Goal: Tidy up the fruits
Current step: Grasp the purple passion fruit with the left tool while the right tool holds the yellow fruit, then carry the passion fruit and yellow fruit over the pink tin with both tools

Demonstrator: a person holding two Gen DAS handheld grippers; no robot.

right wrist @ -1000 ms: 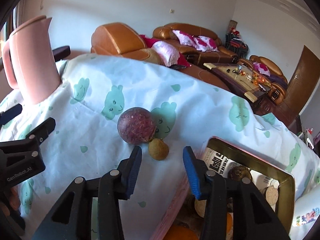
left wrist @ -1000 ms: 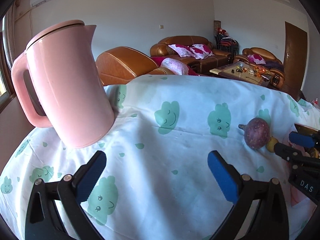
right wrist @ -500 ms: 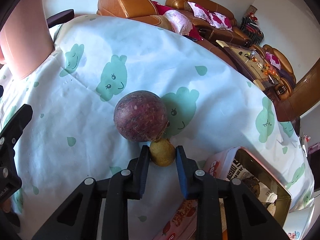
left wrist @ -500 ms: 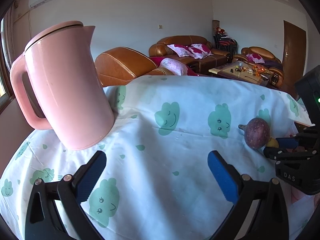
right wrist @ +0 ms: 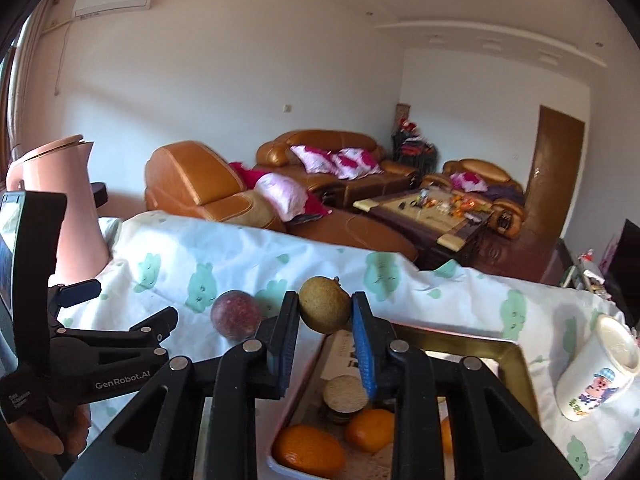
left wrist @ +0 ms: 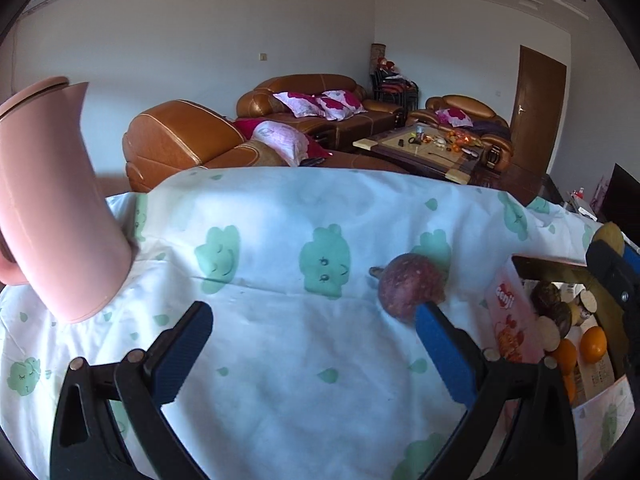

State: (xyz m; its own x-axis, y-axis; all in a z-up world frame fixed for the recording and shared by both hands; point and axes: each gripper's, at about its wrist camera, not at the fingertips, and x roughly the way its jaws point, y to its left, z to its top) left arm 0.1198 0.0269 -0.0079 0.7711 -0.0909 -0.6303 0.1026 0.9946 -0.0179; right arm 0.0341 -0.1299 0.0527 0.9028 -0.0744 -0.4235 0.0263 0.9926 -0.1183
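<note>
My right gripper is shut on a small yellow-brown fruit and holds it in the air over the near-left edge of the gold-rimmed box with oranges and other fruit inside. A round purple fruit lies on the cloth left of the box; it also shows in the left wrist view. My left gripper is open and empty, its right finger just in front of the purple fruit. The held fruit and box show at the right in the left wrist view.
A pink kettle stands on the left of the table. A white cartoon mug stands right of the box. The table carries a white cloth with green prints. Sofas and a coffee table lie beyond the far edge.
My right gripper closed on the small yellow-brown fruit beside the purple fruit and lifted it up over the box. My left gripper shifted right, toward the purple fruit.
</note>
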